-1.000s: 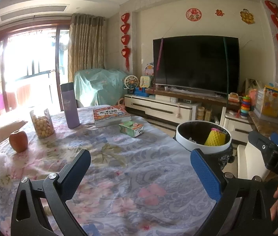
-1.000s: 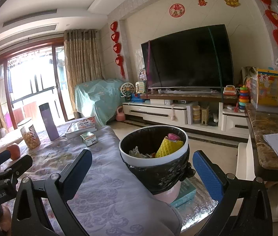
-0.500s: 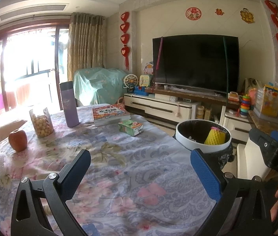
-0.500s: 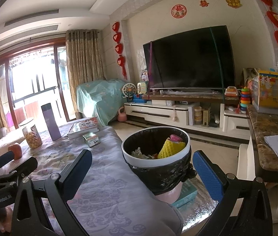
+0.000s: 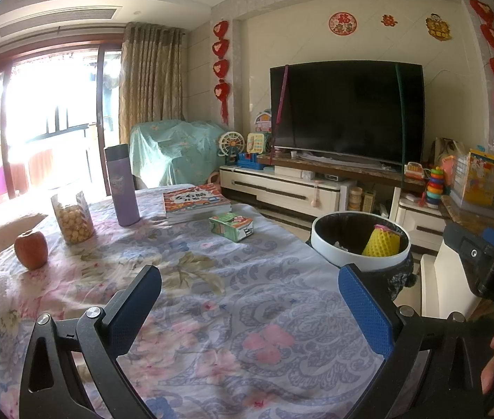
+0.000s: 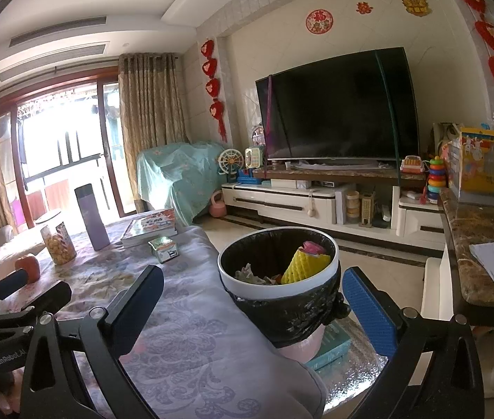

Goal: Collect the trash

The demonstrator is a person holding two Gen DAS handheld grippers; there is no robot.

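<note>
Apple (image 5: 31,249): far left on the floral table (image 5: 233,314).
Jar (image 5: 72,216): behind the apple, beside the purple flask (image 5: 121,185).
Books (image 5: 196,202): stacked right of the flask.
Carton (image 5: 231,226): green, lying on the cloth in front of the books, untouched.
Left gripper (image 5: 248,309): fingers spread wide over the table, holding nothing.
Bin (image 6: 278,276): off the table's right edge, black liner; yellow foam net (image 6: 304,265) and crumpled scraps inside.
Right gripper (image 6: 254,309): wide open and empty, the bin seen between its fingers.
</note>
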